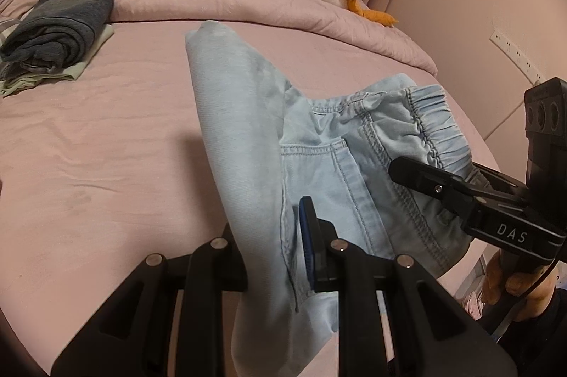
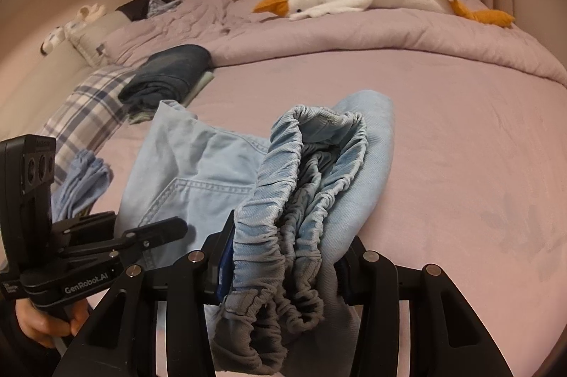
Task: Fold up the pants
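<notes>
Your left gripper (image 1: 280, 246) is clamped on the pants (image 1: 248, 129) at the leg fabric, and your right gripper (image 2: 283, 274) pinches the bunched elastic waistband (image 2: 301, 185), so the cloth hangs spread between them above the bed (image 1: 106, 164), probably ready for a fold. Cloth hides your fingertips, and the far cuffs are hard to make out.

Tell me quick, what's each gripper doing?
Left gripper: jaws shut on the pants.
Right gripper: jaws shut on the pants' waistband.
</notes>
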`<state>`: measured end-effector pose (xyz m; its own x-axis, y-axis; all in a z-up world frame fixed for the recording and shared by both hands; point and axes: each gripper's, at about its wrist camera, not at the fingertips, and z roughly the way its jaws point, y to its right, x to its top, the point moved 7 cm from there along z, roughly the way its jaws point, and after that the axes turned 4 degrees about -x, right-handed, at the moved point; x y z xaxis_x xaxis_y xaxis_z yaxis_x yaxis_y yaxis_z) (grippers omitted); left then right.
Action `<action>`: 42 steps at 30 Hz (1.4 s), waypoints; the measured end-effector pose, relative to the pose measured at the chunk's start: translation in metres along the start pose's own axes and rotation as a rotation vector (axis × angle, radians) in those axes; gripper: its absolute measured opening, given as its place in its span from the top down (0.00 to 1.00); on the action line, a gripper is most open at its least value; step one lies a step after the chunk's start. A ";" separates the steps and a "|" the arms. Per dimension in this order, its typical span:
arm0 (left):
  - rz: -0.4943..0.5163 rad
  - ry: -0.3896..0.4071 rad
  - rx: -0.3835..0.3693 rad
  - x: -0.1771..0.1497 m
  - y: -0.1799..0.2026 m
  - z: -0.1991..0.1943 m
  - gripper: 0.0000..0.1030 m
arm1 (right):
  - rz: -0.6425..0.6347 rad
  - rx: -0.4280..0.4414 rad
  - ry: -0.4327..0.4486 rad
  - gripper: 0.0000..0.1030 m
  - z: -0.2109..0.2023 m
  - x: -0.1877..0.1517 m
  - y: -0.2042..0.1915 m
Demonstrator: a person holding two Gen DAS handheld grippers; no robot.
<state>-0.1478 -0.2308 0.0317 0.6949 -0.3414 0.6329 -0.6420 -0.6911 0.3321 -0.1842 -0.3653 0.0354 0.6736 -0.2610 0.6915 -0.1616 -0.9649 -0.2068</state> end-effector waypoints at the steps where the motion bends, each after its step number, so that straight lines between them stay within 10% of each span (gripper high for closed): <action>1: -0.002 0.005 0.002 0.000 -0.002 -0.002 0.81 | -0.005 0.002 0.001 0.54 0.000 0.001 -0.003; 42: -0.012 0.049 0.049 0.063 -0.057 0.032 0.81 | -0.084 0.002 0.024 0.54 0.050 0.055 -0.032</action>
<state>-0.0570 -0.2331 0.0298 0.6846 -0.3021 0.6633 -0.6165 -0.7255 0.3058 -0.1057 -0.3480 0.0457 0.6676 -0.1796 0.7225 -0.1037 -0.9834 -0.1486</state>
